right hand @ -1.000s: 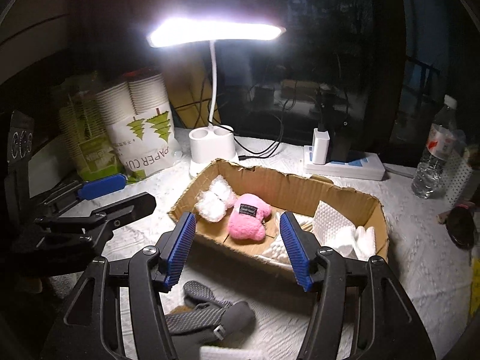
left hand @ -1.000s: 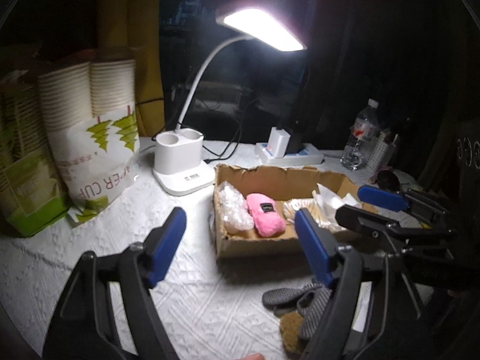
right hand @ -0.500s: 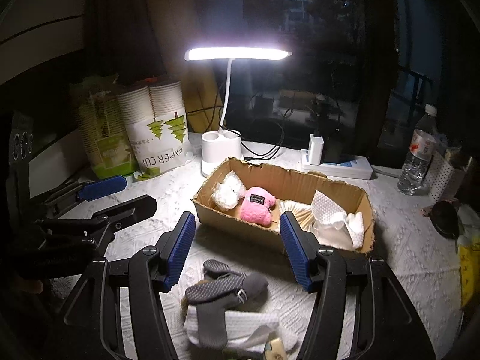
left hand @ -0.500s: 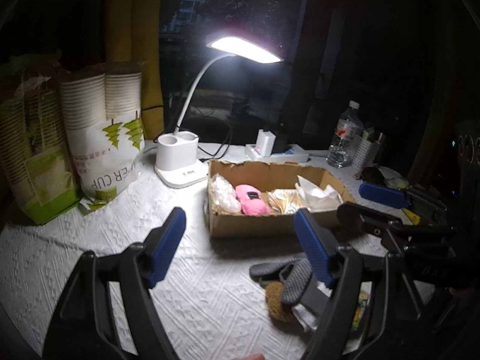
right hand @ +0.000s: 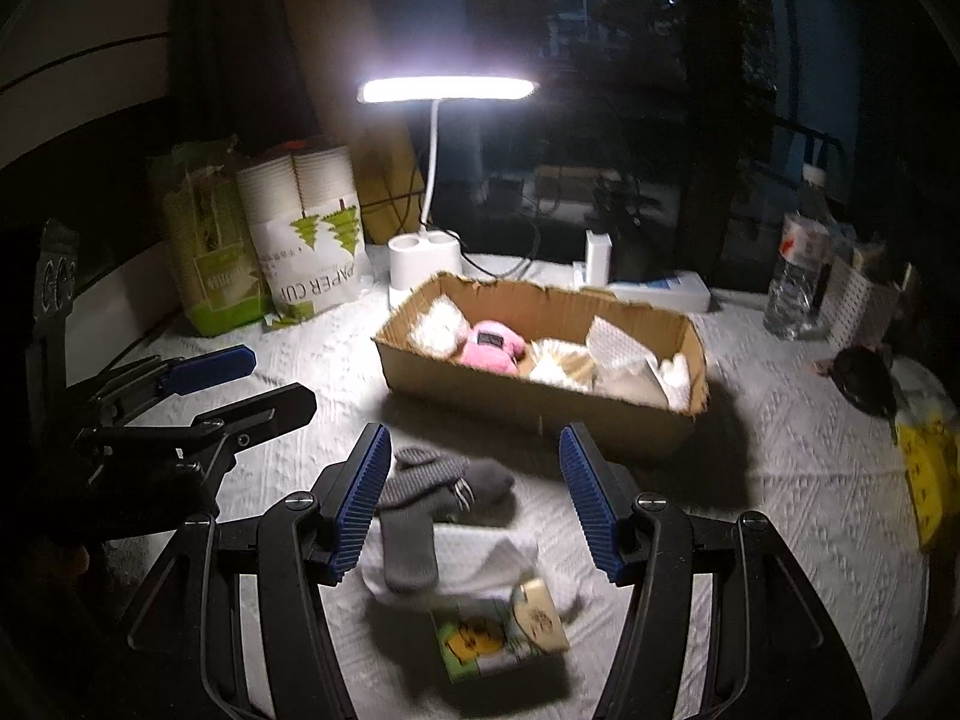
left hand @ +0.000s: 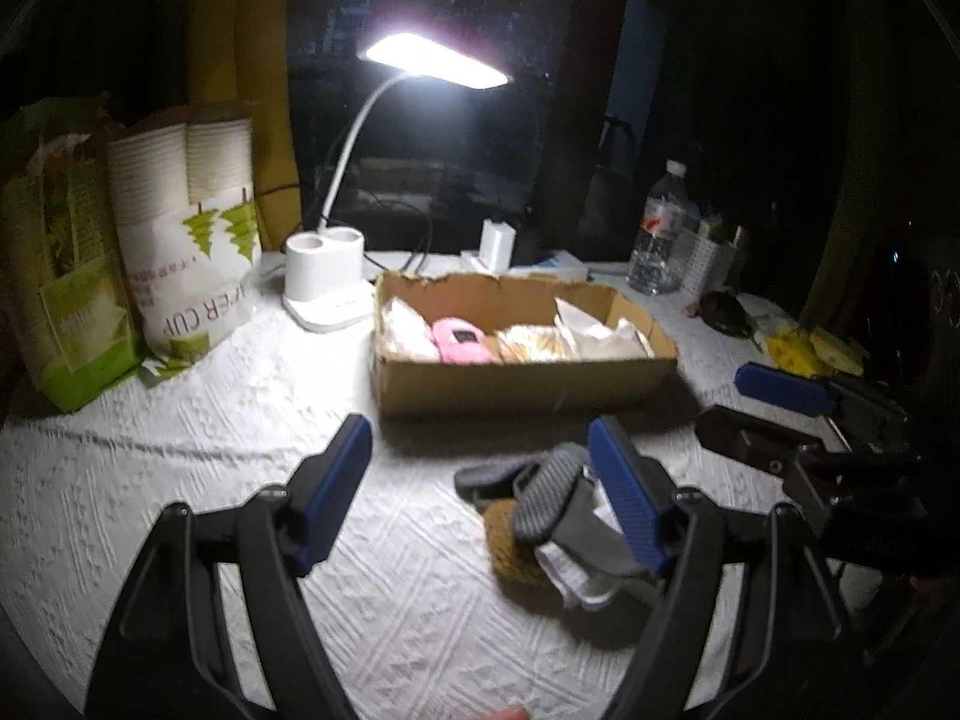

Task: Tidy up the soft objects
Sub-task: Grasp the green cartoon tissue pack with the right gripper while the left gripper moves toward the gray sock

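A cardboard box (left hand: 522, 384) (right hand: 528, 396) lies on the white tablecloth, holding a pink plush (left hand: 459, 339) (right hand: 489, 345), clear-wrapped white items and folded white cloths. In front of it lies a small heap: grey socks (right hand: 444, 486) (left hand: 540, 492) on a white cloth (right hand: 462, 558), a brown fuzzy piece (left hand: 510, 546) and a small colourful packet (right hand: 486, 639). My left gripper (left hand: 480, 492) is open over the cloth left of the heap. My right gripper (right hand: 474, 498) is open above the heap, nothing between its fingers.
A lit white desk lamp (left hand: 324, 282) (right hand: 423, 252) stands behind the box. Paper-cup sleeves (left hand: 192, 228) and a green bag (left hand: 60, 276) stand at the left. A power strip (right hand: 654, 294), a water bottle (right hand: 798, 276), a black object (right hand: 864, 381) and yellow items (right hand: 933, 480) lie to the right.
Both grippers have pulled back from the box toward the table's near side, so the box looks smaller and the sock heap has come into fuller view. Their jaws stay equally open.
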The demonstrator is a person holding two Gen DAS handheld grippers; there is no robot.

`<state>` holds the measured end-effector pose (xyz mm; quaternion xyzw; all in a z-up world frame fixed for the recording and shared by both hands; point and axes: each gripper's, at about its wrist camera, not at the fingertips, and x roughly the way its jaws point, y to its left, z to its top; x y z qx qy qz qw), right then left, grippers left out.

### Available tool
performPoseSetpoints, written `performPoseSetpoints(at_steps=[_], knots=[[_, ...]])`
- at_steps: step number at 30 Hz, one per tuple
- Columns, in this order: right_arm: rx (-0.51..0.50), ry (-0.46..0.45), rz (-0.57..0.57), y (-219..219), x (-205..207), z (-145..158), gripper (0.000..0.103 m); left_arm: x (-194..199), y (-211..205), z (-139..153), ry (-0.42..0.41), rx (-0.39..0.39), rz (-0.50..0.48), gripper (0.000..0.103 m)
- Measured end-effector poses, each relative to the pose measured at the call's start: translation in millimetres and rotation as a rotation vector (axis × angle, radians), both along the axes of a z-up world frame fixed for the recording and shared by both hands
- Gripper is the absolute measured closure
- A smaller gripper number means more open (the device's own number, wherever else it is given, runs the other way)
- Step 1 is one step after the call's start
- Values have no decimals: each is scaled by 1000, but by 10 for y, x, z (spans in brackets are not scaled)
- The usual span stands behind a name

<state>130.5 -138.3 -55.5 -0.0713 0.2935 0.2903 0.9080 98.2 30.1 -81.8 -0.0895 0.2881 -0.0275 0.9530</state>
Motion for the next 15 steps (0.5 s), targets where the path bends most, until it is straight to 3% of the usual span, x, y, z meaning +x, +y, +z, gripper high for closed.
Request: performPoseSetpoints(at_steps=[15], knots=[[-11, 112, -37, -276, -70, -517, 41, -22, -241, -393, 101, 9, -22, 27]])
